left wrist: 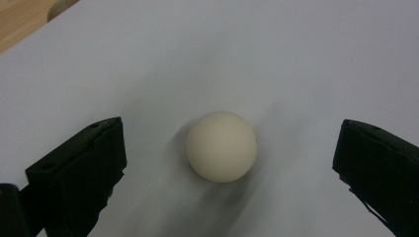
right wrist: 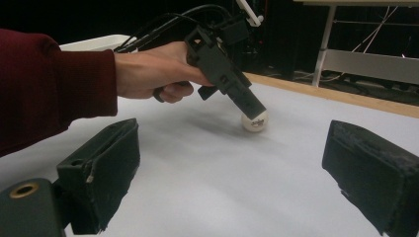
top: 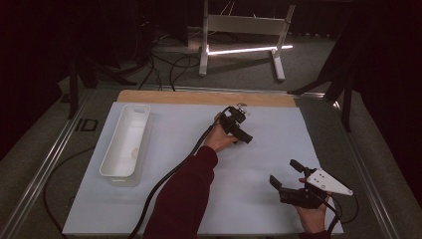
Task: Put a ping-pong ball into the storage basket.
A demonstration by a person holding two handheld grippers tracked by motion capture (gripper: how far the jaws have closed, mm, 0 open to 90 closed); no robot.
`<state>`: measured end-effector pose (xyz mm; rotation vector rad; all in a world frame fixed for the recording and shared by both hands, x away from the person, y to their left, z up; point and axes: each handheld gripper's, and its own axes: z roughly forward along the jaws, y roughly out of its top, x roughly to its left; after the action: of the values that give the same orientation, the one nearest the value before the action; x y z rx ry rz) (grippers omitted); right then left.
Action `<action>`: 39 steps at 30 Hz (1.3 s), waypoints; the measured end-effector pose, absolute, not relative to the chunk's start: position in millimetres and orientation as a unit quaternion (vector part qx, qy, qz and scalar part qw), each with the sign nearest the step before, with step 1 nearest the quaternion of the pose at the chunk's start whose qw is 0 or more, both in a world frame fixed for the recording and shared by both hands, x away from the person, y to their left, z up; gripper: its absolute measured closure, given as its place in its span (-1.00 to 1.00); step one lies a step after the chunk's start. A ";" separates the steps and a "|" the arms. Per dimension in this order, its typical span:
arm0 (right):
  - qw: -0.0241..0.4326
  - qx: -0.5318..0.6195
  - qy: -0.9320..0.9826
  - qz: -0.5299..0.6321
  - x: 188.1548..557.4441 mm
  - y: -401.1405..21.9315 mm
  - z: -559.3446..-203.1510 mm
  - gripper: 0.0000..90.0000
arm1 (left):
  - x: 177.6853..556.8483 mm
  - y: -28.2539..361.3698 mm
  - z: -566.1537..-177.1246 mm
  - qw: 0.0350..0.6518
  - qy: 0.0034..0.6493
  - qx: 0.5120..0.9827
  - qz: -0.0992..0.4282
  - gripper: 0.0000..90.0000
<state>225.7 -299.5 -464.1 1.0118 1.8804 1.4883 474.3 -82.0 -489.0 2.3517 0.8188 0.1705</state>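
A: Where is the left gripper (left wrist: 227, 163)?

B: Tilted down over the white sheet (top: 268, 149), near the middle of the table toward its far side. From its own camera, the 2 black jaws stand wide apart with nothing clamped between them.

A: And the ball?

B: The cream ball (left wrist: 222, 146) lies on the sheet between those jaws, with a clear gap on each side, so neither jaw touches it there. In the right gripper view the left gripper's tip sits right at the top of the ball; I cannot tell whether it touches. That view also shows a small dark print on the ball.

A: Who holds it?

B: The person's left hand (right wrist: 153, 76), with a dark red sleeve (top: 184, 194) behind it and a black cable (top: 164, 181) trailing back toward the near edge.

A: The right gripper (top: 286, 179)?

B: Held near the right front corner of the sheet, well apart from the ball. Its jaws are also spread wide and empty, with the grey 3-cornered plate (top: 327, 180) on top.

A: Anything else on the table?

B: 1 long white bin (top: 125, 142) at the left side of the sheet, well apart from both grippers. A strip of bare wood (top: 204, 97) runs along the far edge.
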 end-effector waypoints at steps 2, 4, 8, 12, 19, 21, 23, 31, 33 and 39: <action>0.266 0.375 0.697 0.551 225.8 -299.3 -464.3 -0.84 | 475.1 -82.6 -490.8 0.317 0.316 0.892 0.065 -0.98; 0.266 0.375 0.696 0.551 225.7 -299.6 -464.1 -0.84 | 475.8 -82.9 -492.4 0.319 0.324 0.889 0.062 -0.97; 0.268 0.374 0.696 0.552 225.6 -300.6 -464.0 -0.84 | 474.7 -87.2 -496.4 0.311 0.324 0.891 0.063 -0.95; 0.268 0.375 0.695 0.552 225.4 -301.2 -463.6 -0.84 | 475.3 -89.0 -498.8 0.304 0.335 0.889 0.075 -0.88; 0.268 0.375 0.697 0.550 225.9 -300.8 -464.0 -0.84 | 474.9 -91.9 -502.3 0.302 0.337 0.889 0.064 -0.64; 0.268 0.374 0.697 0.549 225.8 -300.2 -463.8 -0.84 | 474.9 -93.4 -504.1 0.299 0.340 0.889 0.064 -0.58; 0.268 0.374 0.697 0.549 225.8 -300.4 -463.9 -0.84 | 475.5 -93.7 -505.8 0.299 0.341 0.889 0.058 -0.50; 0.269 0.375 0.695 0.551 225.8 -301.7 -463.7 -0.84 | 475.4 -93.9 -507.5 0.290 0.333 0.895 0.057 -0.01; 0.269 0.375 0.695 0.551 225.7 -301.7 -463.6 -0.84 | 474.9 -93.0 -506.5 0.290 0.334 0.895 0.060 0.13; 0.270 0.373 0.698 0.549 225.7 -300.3 -463.4 -0.84 | 473.4 -90.6 -501.5 0.295 0.332 0.894 0.066 0.15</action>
<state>225.7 -300.3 -463.4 1.0042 1.8797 1.4786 473.4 -90.6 -501.5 2.3787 0.8832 0.1752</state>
